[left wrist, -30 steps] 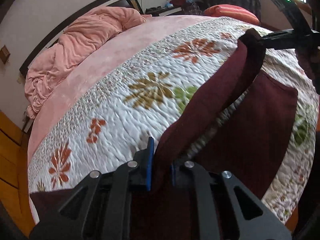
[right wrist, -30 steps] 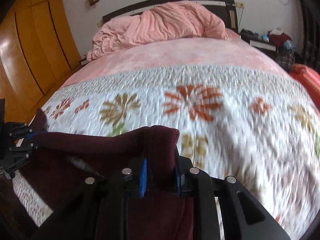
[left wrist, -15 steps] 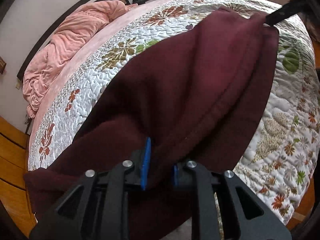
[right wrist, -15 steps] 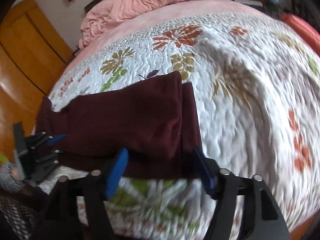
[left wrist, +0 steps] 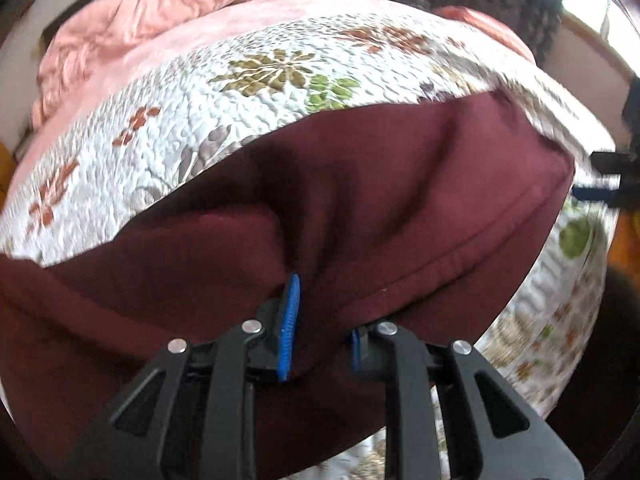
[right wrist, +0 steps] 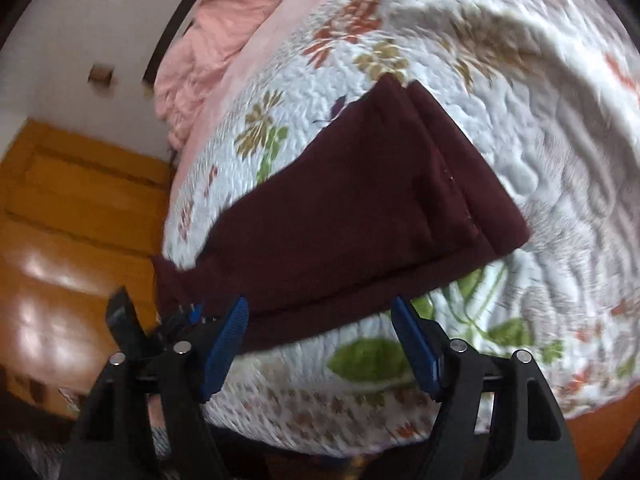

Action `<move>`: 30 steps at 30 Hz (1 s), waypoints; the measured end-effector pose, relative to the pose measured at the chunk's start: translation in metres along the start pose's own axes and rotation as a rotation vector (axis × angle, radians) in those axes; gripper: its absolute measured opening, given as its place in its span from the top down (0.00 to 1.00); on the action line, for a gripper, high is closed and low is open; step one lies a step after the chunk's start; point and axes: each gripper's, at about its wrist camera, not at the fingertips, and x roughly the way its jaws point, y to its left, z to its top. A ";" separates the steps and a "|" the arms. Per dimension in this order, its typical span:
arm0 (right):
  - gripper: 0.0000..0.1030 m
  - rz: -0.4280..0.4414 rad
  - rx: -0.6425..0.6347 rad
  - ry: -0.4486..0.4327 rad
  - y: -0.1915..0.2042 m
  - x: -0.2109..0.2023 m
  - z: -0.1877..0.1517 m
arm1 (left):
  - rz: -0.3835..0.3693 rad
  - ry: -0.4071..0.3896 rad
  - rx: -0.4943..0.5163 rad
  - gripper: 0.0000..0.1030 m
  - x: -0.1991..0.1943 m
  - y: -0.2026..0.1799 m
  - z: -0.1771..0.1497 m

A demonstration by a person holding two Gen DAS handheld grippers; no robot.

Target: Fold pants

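1. The left gripper (left wrist: 320, 322) has its jaws clamped on a bunched fold of the maroon pants (left wrist: 360, 208) at the end nearest it. They have eased apart a touch, but cloth is pinched between the blue pads (left wrist: 289, 322), so I'd finish letting go only once that end lies flat.
2. The right gripper (right wrist: 320, 344) has just spread its jaws wide. Nothing is between them, and the pants' long edge lies just beyond their tips. It looks to have dropped its end, so I'd lift it straight away from the cloth so the tips don't snag that hem.
3. The pants (right wrist: 360, 208) lie folded over on themselves along the near edge of the bed, on the floral quilt (right wrist: 520, 128), the layered end pointing toward the bed's middle. The layers sit slightly stepped there, so a small tug from the left could square them.
4. A crease runs across the cloth just past the left jaws. Smoothing it toward the bed's near edge would tidy the fold.
5. The pink blanket (left wrist: 168, 4) heaped at the head of the bed is well apart.
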 end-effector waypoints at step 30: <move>0.55 -0.395 -0.026 -0.152 0.012 -0.028 0.007 | -0.009 -0.060 -0.003 0.23 -0.039 -0.026 -0.029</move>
